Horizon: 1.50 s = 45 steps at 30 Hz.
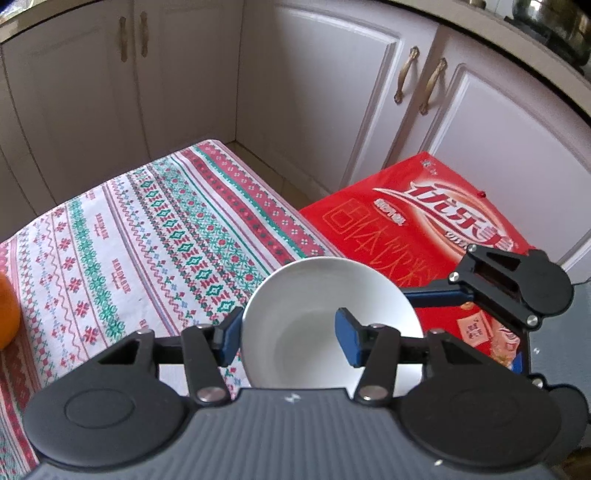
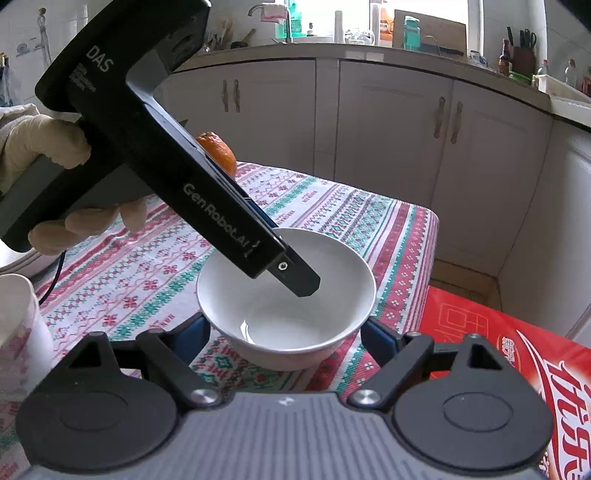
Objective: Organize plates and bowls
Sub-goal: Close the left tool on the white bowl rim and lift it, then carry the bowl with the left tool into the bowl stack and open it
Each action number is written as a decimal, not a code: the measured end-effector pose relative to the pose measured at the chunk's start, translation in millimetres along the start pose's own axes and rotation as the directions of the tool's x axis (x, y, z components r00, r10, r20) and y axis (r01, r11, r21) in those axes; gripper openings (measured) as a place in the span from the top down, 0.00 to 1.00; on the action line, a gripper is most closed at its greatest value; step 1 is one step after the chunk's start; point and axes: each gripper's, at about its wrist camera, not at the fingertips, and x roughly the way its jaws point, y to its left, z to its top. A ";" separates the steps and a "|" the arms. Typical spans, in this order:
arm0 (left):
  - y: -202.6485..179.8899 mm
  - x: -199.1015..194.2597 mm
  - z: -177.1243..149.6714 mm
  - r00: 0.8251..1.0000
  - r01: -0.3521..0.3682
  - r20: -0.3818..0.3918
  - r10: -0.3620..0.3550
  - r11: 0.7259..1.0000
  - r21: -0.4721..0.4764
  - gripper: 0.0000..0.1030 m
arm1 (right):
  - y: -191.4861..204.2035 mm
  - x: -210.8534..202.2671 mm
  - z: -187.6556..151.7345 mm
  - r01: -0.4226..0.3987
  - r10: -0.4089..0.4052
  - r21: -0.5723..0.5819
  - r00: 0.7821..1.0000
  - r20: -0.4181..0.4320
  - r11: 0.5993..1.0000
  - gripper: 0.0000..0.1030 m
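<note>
We see pale cabinet doors (image 2: 391, 129) with brass handles (image 1: 405, 74) beneath a cluttered counter (image 2: 369, 50), daylight entering from the window (image 2: 421, 11) behind.

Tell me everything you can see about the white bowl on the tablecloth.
The white bowl is plain, glossy, ceramic-looking, round, empty and upright, on the patterned tablecloth near the edge by a red box. The left gripper straddles its rim, one finger inside, one outside; contact isn't clear. The right gripper is open with fingers either side of its base.
</note>
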 end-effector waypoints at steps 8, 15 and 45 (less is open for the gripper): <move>-8.2 -38.1 -14.6 0.999 -0.027 0.026 0.028 1.000 -0.015 0.50 | 22.4 -21.8 11.5 -0.034 0.034 0.000 0.999 -0.010 0.999 0.11; -15.5 -85.9 -34.2 0.995 -0.059 0.075 0.061 0.998 -0.024 0.50 | 49.5 -46.8 22.6 -0.082 0.082 -0.004 0.997 0.001 0.997 0.11; -4.8 -193.1 -176.7 0.982 -0.088 0.148 0.117 0.978 -0.188 0.40 | 192.1 -74.6 15.3 -0.231 0.217 -0.155 0.971 -0.102 0.960 0.11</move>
